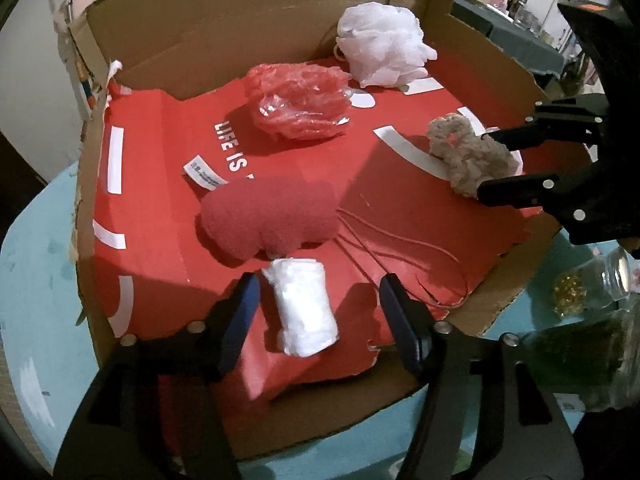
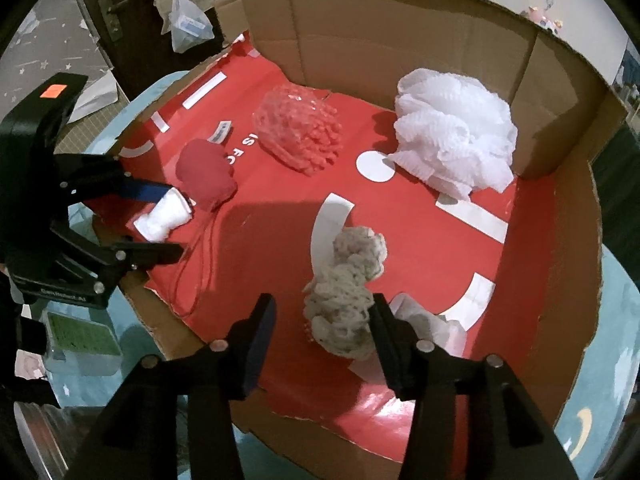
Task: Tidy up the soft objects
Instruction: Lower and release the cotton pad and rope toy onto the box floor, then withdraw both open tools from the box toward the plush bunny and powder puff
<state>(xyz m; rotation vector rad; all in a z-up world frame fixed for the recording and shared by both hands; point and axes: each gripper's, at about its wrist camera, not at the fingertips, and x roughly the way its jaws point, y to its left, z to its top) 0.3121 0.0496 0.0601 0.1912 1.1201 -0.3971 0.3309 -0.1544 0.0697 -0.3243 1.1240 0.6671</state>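
Both wrist views steeply over box (image 1: 248,24)

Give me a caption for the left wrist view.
Left claw open around white roll in red-lined box.

A: What sits at the left gripper (image 1: 316,312)?
B: Roll (image 1: 302,306) between its jaws, plush (image 1: 268,218) just beyond, touching it; bag (image 1: 300,100) farther ahead.
A: And the right gripper (image 2: 322,318)?
B: Yarn (image 2: 346,300) between its jaws; pouf (image 2: 454,132) ahead-right, by the wall. All in the box (image 2: 400,28).
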